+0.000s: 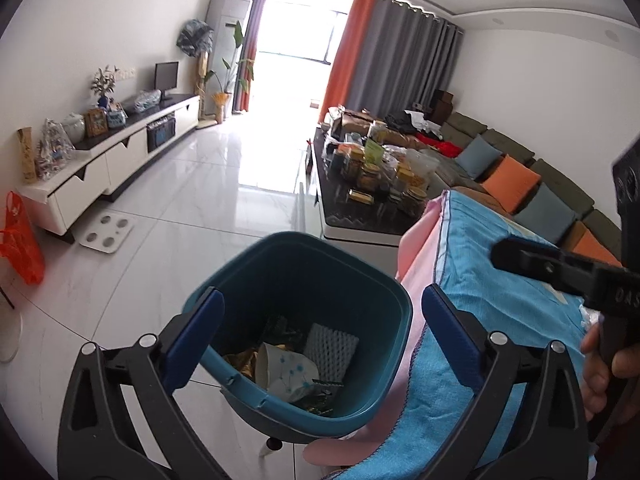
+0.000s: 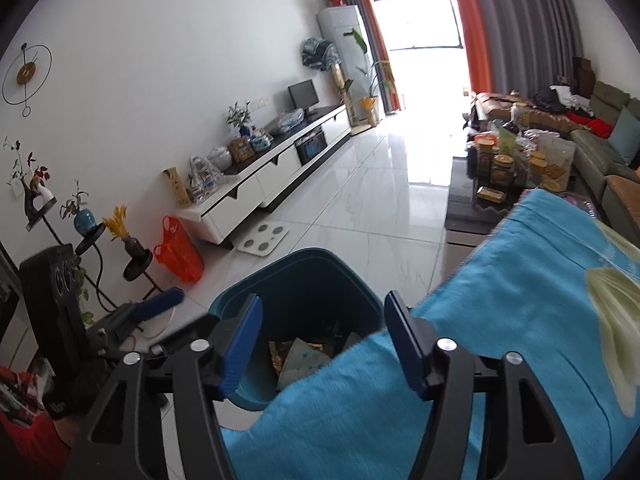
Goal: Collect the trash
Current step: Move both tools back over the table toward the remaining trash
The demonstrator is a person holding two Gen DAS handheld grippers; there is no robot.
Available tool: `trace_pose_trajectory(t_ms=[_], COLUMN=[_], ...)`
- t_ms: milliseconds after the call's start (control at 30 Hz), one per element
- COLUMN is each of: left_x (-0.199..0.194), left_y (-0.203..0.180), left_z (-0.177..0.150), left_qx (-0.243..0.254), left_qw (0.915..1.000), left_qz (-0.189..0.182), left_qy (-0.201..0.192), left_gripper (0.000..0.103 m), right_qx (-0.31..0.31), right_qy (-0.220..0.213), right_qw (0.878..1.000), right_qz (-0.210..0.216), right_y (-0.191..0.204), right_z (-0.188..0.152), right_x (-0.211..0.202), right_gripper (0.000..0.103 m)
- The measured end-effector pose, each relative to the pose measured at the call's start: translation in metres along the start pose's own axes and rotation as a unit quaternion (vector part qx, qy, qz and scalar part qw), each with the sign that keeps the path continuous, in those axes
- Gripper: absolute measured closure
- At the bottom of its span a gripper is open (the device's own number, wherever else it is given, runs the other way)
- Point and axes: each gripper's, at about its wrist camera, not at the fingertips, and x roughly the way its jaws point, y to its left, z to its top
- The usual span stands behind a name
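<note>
The left gripper (image 1: 320,336) and right gripper (image 2: 324,344) are open and empty above the bin (image 1: 360,280); more trash should be looked for next.

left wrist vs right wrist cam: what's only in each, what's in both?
Only the left wrist view: the white foam net in the bin, the orange cushion on the sofa, and a hand holding the right tool.

Only the right wrist view: the wall clock, the plant stands and the black speaker.

Both: the teal trash bin with trash inside, the blue towel, the TV cabinet, the white scale, the orange bag and the cluttered coffee table. Both tools are open and empty, including the left tool.
</note>
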Motion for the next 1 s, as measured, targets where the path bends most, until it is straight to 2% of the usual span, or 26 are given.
trace_pose_trajectory(t_ms=[67, 133, 200, 367, 600, 767, 1000], left_x=[-0.007, -0.015, -0.024, -0.043, -0.064, -0.076, -0.074], left_y=[-0.001, -0.005, -0.012, -0.044, -0.106, -0.15, -0.2], left_z=[0.002, 0.003, 0.003, 0.009, 0.009, -0.001, -0.016], left_qx=[-0.005, -0.007, -0.004, 0.013, 0.048, 0.084, 0.114], left_qw=[0.9999, 0.9999, 0.9999, 0.9995, 0.9961, 0.9906, 0.9826], left_qz=[0.008, 0.012, 0.01, -0.006, -0.061, -0.091, -0.14], left_qy=[-0.005, -0.009, -0.014, -0.027, -0.042, -0.058, -0.042], left_gripper=[0.006, 0.006, 0.006, 0.006, 0.006, 0.006, 0.006], right_qx=[0.001, -0.001, 0.002, 0.018, 0.06, 0.079, 0.106], right_qy=[-0.008, -0.019, -0.029, -0.058, -0.086, -0.099, -0.104], right_qw=[1.0, 0.999, 0.999, 0.995, 0.987, 0.979, 0.965], right_qz=[-0.013, -0.029, -0.042, -0.077, -0.125, -0.157, -0.214], right_y=[-0.004, -0.009, -0.014, -0.032, -0.066, -0.083, -0.104], right_z=[-0.005, -0.009, -0.014, -0.029, -0.057, -0.078, -0.114], right_x=[-0.01, -0.022, -0.034, -0.07, -0.119, -0.146, -0.177], right_gripper=[0.029, 0.025, 0.023, 0.009, 0.007, 0.007, 0.007])
